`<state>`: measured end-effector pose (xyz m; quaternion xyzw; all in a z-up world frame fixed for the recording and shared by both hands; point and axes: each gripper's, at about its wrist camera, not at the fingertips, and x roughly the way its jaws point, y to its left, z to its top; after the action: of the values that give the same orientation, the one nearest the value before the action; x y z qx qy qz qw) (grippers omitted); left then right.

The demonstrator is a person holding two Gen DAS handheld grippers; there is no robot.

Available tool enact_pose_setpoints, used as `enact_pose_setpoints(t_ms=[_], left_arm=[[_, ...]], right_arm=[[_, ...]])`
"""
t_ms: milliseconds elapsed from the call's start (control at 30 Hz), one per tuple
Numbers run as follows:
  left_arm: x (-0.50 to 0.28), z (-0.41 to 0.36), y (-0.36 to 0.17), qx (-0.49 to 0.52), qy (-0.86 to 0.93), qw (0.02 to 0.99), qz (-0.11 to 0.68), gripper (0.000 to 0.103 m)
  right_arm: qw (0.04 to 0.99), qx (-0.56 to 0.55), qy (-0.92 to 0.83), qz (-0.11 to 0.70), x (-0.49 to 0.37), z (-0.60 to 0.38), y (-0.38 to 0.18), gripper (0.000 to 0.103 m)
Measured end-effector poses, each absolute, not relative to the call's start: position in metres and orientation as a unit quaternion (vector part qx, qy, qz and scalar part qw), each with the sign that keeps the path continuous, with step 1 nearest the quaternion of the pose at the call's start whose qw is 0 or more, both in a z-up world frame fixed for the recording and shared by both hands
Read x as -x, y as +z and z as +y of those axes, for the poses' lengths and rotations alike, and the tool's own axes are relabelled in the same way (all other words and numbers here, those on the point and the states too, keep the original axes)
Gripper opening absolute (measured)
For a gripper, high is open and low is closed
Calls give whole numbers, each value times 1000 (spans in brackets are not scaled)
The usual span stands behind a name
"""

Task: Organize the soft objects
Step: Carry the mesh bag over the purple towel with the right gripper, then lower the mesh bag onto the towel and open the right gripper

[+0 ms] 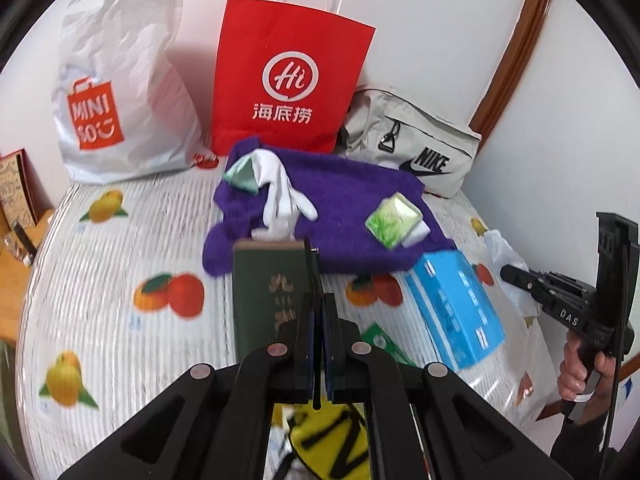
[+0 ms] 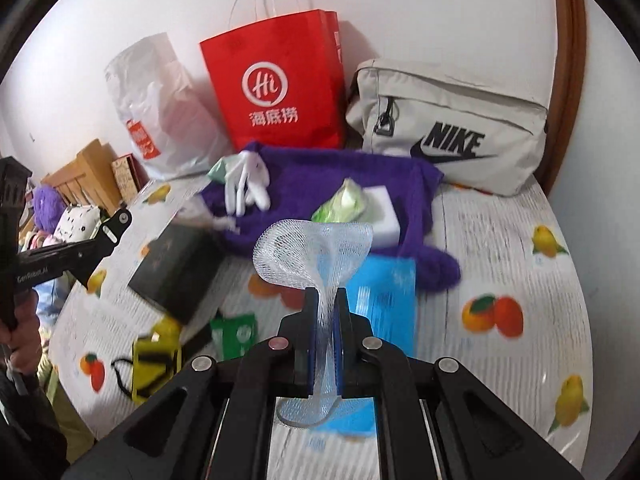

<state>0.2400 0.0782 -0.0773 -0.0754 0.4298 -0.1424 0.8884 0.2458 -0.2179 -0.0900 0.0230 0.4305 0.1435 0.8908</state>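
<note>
Both wrist views, taken above the fruit-print tablecloth [image 1: 120, 280].

Right gripper [image 2: 323, 312]: I have its jaws closed on a strip of white foam mesh netting [image 2: 316, 252], pinched at mid-length. The free upper end curls up and fans out ahead of the fingers; the lower end hangs as a loop below them. Its long axis runs roughly along my pointing line.

Left gripper [image 1: 319, 312]: jaws closed on the edge of a dark green box [image 1: 268, 300], which stands nearly upright, long axis pointing away from me. Motion blur makes the exact grip point hard to fix, so I judge it to be the box's right-hand edge.

Possible receivers stand against the far wall: a white plastic shopping bag [image 1: 120, 92], a red paper bag [image 2: 276, 80] and a grey zip bag [image 2: 448, 120]. The red paper bag lies almost straight ahead of the right gripper, beyond the purple knit garment [image 2: 340, 184], and its mouth faces up. The grey zip bag is ahead and to the right.

Still on the garment are a white glove [image 1: 280, 196] and a green tissue pack [image 1: 394, 220]; a blue box [image 1: 456, 308] lies just in front of it.

As I read it, the netting must travel forward and above the garment to reach any of the bags.
</note>
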Motion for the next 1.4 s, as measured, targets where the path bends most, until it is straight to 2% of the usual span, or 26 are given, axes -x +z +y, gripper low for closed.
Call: enact_pose_setpoints(t_ms=[333, 767, 1100, 1133, 1167, 1200, 1300, 1400], left_arm=[[-290, 79, -80, 84, -137, 885, 437, 4], [-355, 66, -96, 78, -147, 872, 460, 4], [-386, 63, -112, 78, -148, 863, 477, 4], [-388, 63, -114, 78, -146, 862, 478, 4], [-390, 63, -115, 79, -146, 861, 480, 4], [-393, 61, -117, 80, -150, 859, 482, 4], [-402, 56, -123, 81, -155, 854, 490, 4], [-409, 51, -128, 78, -157, 849, 498, 4]], right_arm=[[896, -21, 142, 420, -327, -221, -87, 7], [882, -8, 130, 453, -430, -228, -122, 9], [846, 7, 152, 510, -476, -210, -167, 10], [843, 8, 159, 513, -476, -209, -170, 13], [841, 10, 164, 515, -476, -208, -171, 23], [841, 13, 167, 514, -475, -207, -171, 38], [851, 27, 170, 497, -468, -205, -166, 68], [855, 34, 174, 487, -464, -204, -162, 69]])
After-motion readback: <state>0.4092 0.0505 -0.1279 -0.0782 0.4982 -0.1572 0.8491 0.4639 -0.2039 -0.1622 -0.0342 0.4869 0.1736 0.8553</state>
